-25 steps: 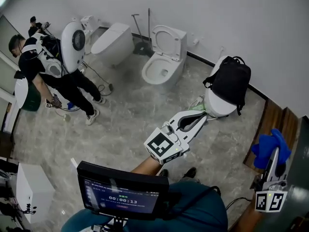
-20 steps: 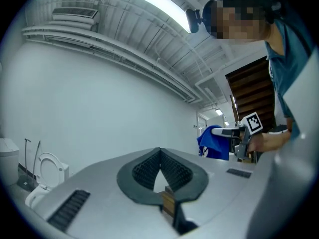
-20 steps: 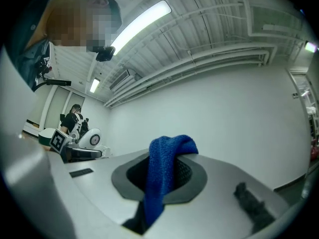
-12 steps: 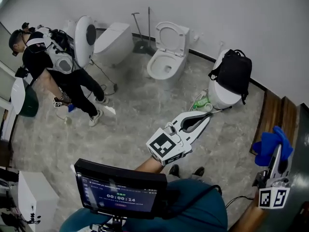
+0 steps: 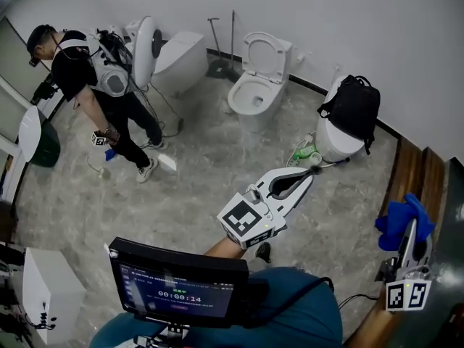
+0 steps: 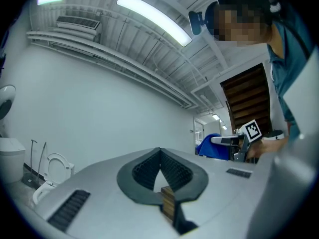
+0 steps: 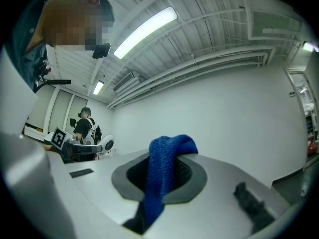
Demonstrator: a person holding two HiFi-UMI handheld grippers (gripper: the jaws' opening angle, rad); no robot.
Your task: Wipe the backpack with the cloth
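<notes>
Approach step: my right tool (image 5: 415, 230) pinches the fluffy blue cloth (image 5: 400, 222), and my left tool (image 5: 307, 174) is closed on nothing. Next I must reach the black fabric backpack (image 5: 355, 107), which is well apart.

Nubby blue cloth (image 7: 165, 176); matt black fabric backpack (image 5: 355, 111); glossy white toilet (image 5: 335, 146) (floor (image 5: 203, 187) looks like polished marbled stone).

You get bright, even light from ceiling strip lamps (image 6: 154, 20); shadows soft. Gripper views: strong fisheye, dark vignette at corners, foregrnd blurry. Head view sharp, edges bent.
</notes>
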